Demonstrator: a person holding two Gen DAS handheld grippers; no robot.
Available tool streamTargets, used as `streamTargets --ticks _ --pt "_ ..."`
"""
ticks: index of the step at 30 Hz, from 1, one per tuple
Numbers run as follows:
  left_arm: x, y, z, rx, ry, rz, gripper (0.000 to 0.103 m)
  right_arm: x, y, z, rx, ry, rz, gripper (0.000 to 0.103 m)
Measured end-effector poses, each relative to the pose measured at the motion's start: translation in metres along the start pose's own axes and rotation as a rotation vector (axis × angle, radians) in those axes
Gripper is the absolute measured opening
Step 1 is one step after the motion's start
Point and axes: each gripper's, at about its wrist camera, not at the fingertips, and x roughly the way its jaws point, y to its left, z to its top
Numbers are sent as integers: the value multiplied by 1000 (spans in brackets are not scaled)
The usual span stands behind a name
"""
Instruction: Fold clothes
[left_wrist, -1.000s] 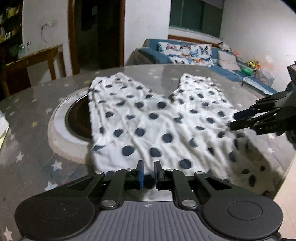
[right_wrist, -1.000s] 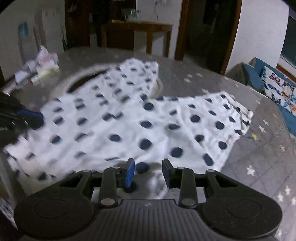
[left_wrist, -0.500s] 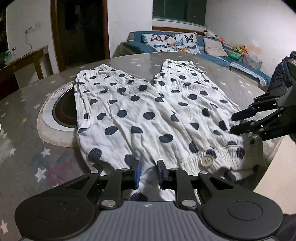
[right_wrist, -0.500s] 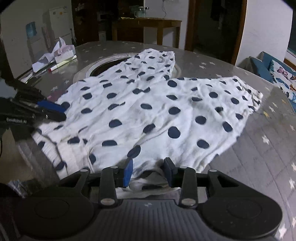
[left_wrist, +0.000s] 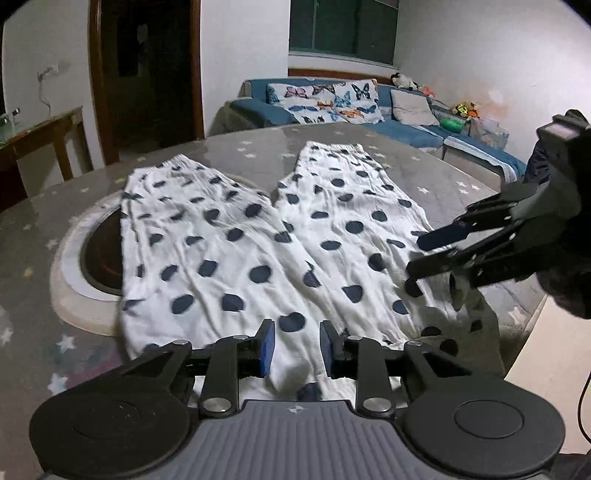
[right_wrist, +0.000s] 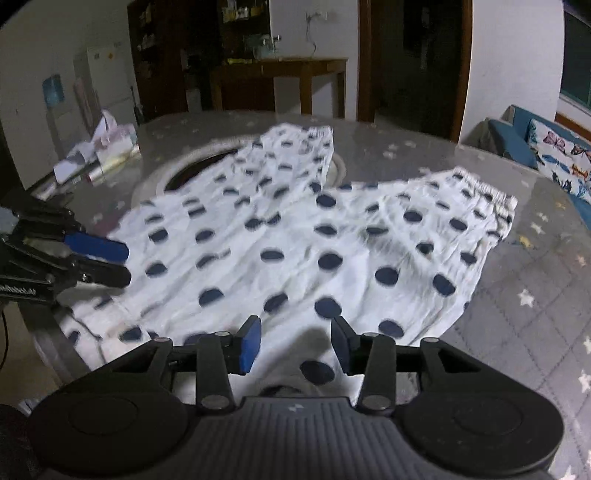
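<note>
White trousers with dark blue dots (left_wrist: 236, 251) lie flat on the round grey table, legs pointing away, waistband at the near edge. They also show in the right wrist view (right_wrist: 332, 251). My left gripper (left_wrist: 293, 349) is open over the waistband, cloth lying between its blue pads without being pinched. My right gripper (right_wrist: 295, 345) is open wider, above the waistband's other end. Each gripper shows in the other's view, the right one (left_wrist: 428, 254) and the left one (right_wrist: 118, 262).
A white ring with a dark centre (left_wrist: 92, 258) lies partly under the left trouser leg. Papers and tissue packs (right_wrist: 103, 151) sit at the table's far side. A blue sofa (left_wrist: 351, 107) and a wooden side table (right_wrist: 280, 74) stand beyond. The table edge (left_wrist: 517, 314) is close.
Both grippers have opened and let go of the waistband, which now rests on the table. The trousers lie flatter and further spread than a second ago.
</note>
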Motion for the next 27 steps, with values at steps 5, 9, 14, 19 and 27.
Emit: streamTargets --ticks 5,9,14,19,27 --pt "9 -1 -8 -1 43 3 31 -2 0 -6 -9 2 -10 43" --pt "2 2 -10 -18 28 12 39 -6 -3 -3 3 -21 -5 44" --pt "-4 9 -9 -42 16 58 50 1 0 -6 -1 0 3 46" --pt "-8 18 -9 -58 9 103 59 -5 2 -3 -7 -33 3 52" --pt "-23 -5 -4 27 -50 11 59 -5 -32 7 105 -56 -29 51"
